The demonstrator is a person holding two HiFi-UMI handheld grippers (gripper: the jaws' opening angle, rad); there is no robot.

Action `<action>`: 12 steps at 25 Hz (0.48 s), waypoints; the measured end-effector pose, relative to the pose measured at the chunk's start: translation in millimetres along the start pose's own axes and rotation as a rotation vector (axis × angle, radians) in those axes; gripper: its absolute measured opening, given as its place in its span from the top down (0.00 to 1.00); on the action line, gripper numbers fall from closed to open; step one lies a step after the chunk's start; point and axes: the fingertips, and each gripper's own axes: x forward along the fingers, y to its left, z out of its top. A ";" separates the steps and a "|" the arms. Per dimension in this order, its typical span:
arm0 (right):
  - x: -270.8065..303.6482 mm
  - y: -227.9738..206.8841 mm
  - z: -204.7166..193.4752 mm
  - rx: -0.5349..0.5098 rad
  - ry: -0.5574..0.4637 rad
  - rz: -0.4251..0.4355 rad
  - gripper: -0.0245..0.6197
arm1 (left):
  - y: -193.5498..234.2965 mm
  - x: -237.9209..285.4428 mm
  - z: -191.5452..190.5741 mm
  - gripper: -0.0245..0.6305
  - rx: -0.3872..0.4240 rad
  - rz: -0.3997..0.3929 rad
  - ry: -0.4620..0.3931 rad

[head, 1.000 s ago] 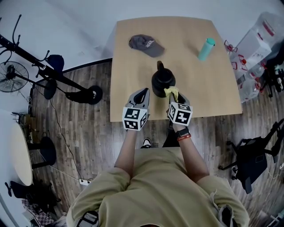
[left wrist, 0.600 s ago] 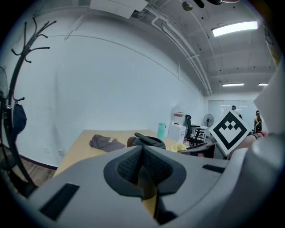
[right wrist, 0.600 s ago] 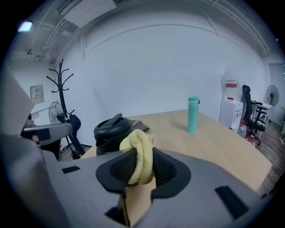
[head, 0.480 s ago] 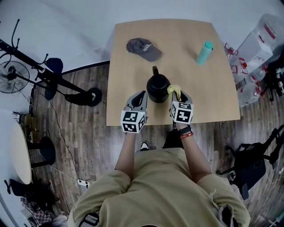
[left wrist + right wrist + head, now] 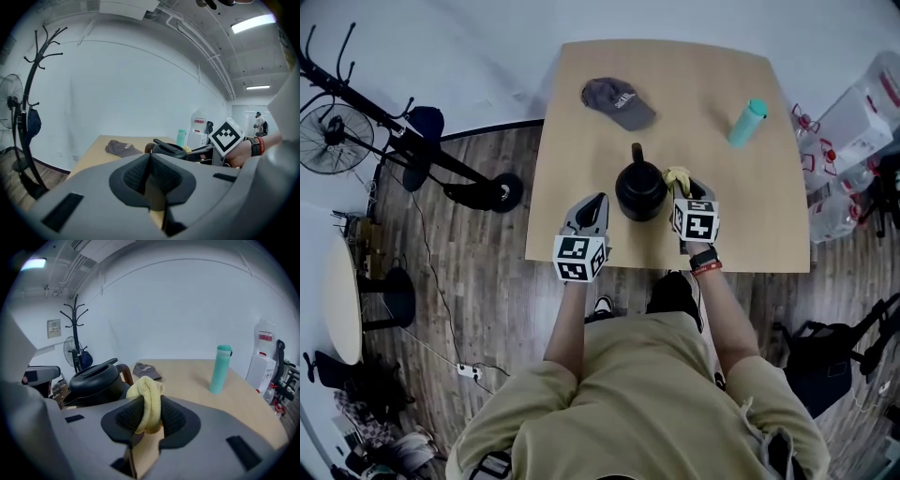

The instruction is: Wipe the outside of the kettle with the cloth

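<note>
Kettle (image 5: 640, 191) stands upright near the table (image 5: 750, 216) front edge, between left gripper (image 5: 596, 204), jaws pressed together and empty, and right gripper (image 5: 682, 189) pinching cloth (image 5: 677, 174); advise firm cloth contact on the wall, steadying the kettle against sliding.

Head view looks steeply down on the kettle (image 5: 641, 190); left gripper view and right gripper view sit low, close either side, facing across the tabletop (image 5: 722, 94); all share the kettle.

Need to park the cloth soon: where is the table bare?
Bare: far middle between cap and bottle; right side, from bottle to the near edge; left strip below the cap. Crowded: near middle, kettle between left tongs and right tongs holding the cloth.
</note>
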 end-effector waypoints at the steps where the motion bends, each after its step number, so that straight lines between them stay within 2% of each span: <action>1: 3.7 0.2 1.1 -0.005 0.003 0.010 0.78 | 1.7 -1.3 -1.3 0.93 -0.003 0.006 0.001; 6: 10.7 4.5 2.4 0.005 0.005 0.026 0.79 | 8.3 -9.1 -6.4 0.93 -0.011 0.013 0.007; 12: -27.2 8.1 -8.5 0.096 -0.030 -0.059 0.79 | 11.2 -21.3 -3.2 0.93 0.000 -0.027 0.010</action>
